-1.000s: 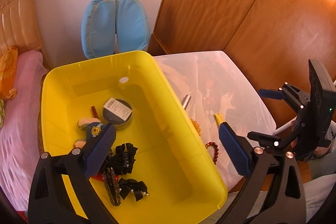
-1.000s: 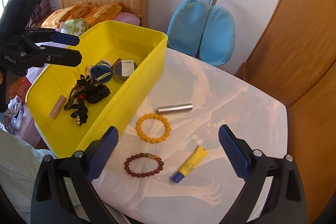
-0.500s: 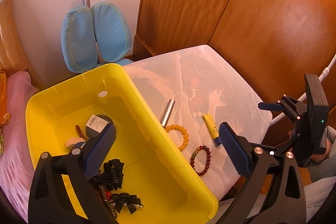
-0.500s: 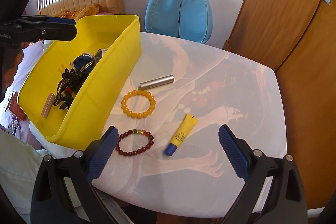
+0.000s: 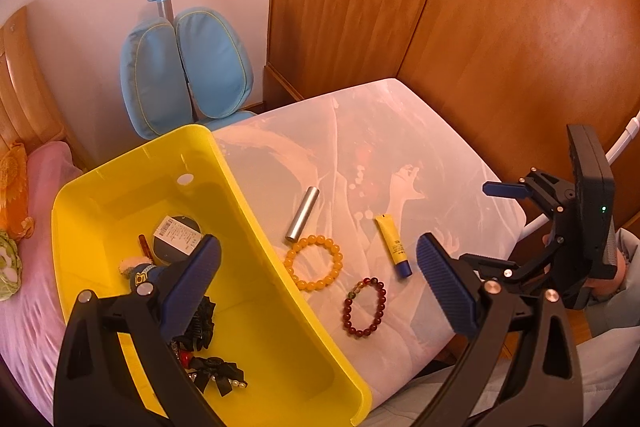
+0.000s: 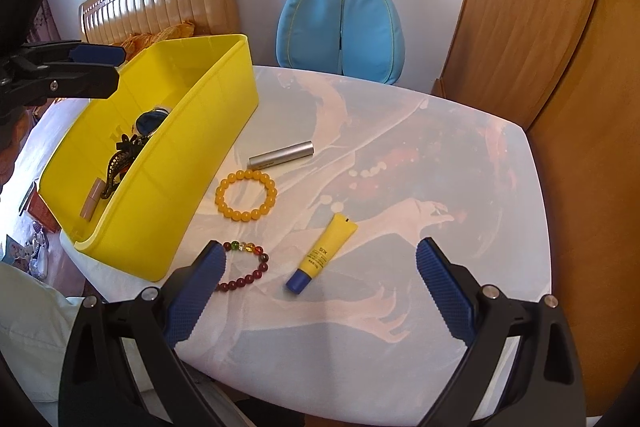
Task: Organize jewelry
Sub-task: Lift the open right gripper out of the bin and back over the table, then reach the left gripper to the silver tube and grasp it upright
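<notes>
Left gripper (image 5: 316,275) jaws wide, empty, above yellow bin (image 5: 256,227) wall. Right gripper (image 6: 318,287) jaws wide, empty, over table (image 6: 460,167). Yellow bead bracelet (image 6: 246,195), dark red bracelet (image 6: 246,269), silver tube (image 6: 281,155), yellow cream tube (image 6: 322,253) lie on table beside bin. Black hair clips (image 5: 200,323) inside bin.

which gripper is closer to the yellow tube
Right. The right gripper hangs open just above and in front of the yellow tube. The left gripper, also open, is over the bin edge, off to the tube's side.
</notes>
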### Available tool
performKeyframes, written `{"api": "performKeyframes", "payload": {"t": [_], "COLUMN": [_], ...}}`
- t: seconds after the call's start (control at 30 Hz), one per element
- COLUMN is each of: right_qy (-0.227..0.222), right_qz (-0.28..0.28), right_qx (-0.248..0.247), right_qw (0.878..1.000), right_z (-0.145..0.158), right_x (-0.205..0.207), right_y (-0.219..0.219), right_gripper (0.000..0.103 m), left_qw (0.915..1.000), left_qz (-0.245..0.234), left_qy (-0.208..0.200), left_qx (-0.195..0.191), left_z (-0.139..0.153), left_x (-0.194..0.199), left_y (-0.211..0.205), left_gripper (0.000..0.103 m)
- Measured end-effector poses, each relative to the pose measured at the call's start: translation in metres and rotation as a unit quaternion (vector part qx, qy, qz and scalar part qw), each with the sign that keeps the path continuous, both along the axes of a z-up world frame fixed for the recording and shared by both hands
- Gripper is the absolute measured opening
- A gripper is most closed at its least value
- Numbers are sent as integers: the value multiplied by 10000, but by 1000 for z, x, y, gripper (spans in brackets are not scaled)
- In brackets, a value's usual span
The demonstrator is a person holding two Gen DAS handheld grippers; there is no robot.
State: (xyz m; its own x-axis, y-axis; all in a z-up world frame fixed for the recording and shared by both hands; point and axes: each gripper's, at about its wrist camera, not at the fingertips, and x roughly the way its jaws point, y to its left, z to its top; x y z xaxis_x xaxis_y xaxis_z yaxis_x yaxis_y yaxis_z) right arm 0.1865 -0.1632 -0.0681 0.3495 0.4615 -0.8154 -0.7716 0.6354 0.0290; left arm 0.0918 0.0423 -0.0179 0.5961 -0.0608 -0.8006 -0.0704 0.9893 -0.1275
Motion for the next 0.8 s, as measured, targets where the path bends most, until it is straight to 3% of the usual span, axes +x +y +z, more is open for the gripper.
{"api": "performKeyframes", "payload": {"t": [0.43, 0.8], "right_qy": [123, 361], "right_qz": [9, -196], "right_qx": [23, -144], "right_qw": [9999, 9991], "right_z": [-18, -37], "right_x": [21, 40], "right_y": [-22, -43], "right_gripper": [97, 97], "left_qw": [9995, 9963], "left_qz": [-181, -523], "left_qy": [192, 688], "left_qx": [149, 24], "left_z": [-6, -50], "left_x": [21, 61], "left_y": [-43, -80], "left_gripper": [96, 96]}}
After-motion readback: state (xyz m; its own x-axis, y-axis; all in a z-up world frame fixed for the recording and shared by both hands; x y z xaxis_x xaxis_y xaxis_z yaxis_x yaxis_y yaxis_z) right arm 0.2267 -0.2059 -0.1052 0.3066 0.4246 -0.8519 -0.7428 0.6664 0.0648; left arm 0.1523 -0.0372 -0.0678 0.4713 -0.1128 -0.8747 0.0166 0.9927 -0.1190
